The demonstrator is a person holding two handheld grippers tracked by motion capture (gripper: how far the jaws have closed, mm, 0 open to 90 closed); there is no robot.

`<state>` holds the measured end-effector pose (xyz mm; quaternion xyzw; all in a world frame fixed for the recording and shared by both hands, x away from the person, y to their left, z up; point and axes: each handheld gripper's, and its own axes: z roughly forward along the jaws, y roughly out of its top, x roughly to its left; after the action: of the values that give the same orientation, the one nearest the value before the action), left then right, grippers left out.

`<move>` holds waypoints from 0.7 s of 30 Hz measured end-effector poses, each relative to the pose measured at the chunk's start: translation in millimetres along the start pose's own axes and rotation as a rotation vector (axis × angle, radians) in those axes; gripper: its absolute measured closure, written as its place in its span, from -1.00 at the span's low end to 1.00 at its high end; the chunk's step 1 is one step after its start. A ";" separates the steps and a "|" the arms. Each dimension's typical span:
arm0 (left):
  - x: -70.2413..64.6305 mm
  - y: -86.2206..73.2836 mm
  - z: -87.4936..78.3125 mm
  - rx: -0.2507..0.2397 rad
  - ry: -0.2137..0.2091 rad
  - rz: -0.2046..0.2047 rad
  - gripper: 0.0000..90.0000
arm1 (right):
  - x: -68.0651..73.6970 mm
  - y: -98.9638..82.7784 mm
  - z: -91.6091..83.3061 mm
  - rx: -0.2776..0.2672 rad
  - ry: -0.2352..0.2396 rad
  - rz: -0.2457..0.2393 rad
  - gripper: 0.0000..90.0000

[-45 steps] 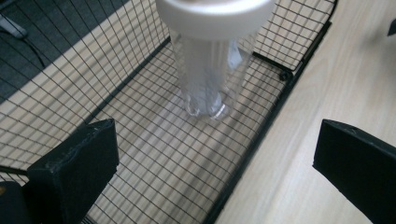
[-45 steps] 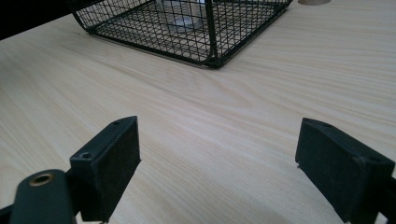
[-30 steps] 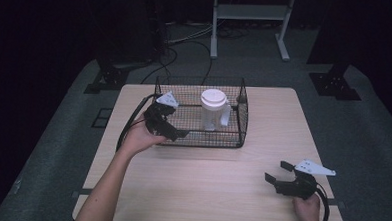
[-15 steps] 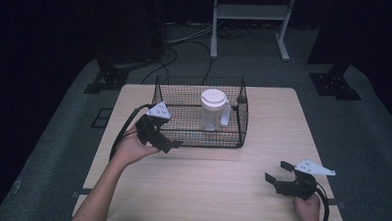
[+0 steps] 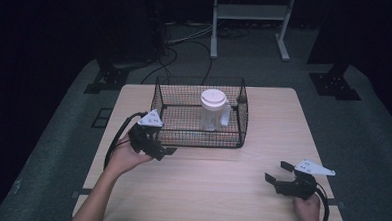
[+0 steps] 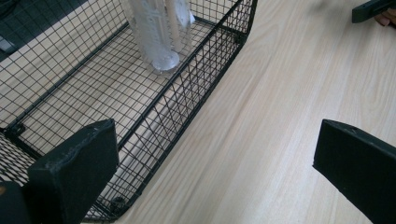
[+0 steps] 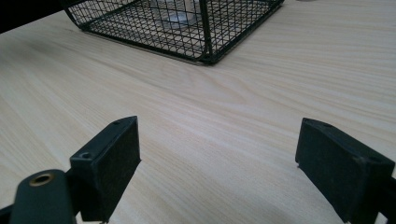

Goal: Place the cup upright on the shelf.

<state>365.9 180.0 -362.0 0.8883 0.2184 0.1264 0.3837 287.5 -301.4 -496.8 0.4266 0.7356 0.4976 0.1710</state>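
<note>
A black wire basket stands on the worktop near its far edge, about midway between the left and right edges. Inside it 1 clear plastic pitcher with a white lid stands upright on the basket floor, right of the basket's middle; in the left gripper view the pitcher rises from the mesh floor close to the near wall. Nothing else shows in the basket.

The left gripper is held just off the basket's near left corner, above the worktop, its fingers spread wide and holding nothing. The right gripper sits low near the worktop's near right corner, well apart from the basket, its fingers also wide open and empty over bare wood.
</note>
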 end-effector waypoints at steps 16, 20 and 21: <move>-14.8 -23.4 -0.5 -0.032 -0.020 -0.018 -1.00 | 0.5 0.0 0.1 0.001 0.000 -0.006 -0.71; -17.3 -28.3 0.3 -0.025 -0.023 -0.019 -1.00 | 0.9 0.0 0.3 0.002 -0.001 -0.006 -0.71; -18.4 -31.5 0.5 -0.030 -0.027 -0.026 -1.00 | 1.0 0.0 0.3 0.002 -0.001 -0.007 -0.71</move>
<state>340.9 190.0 -386.6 0.8812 0.2227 0.1128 0.4015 287.2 -300.5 -496.8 0.4246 0.7376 0.4959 0.1726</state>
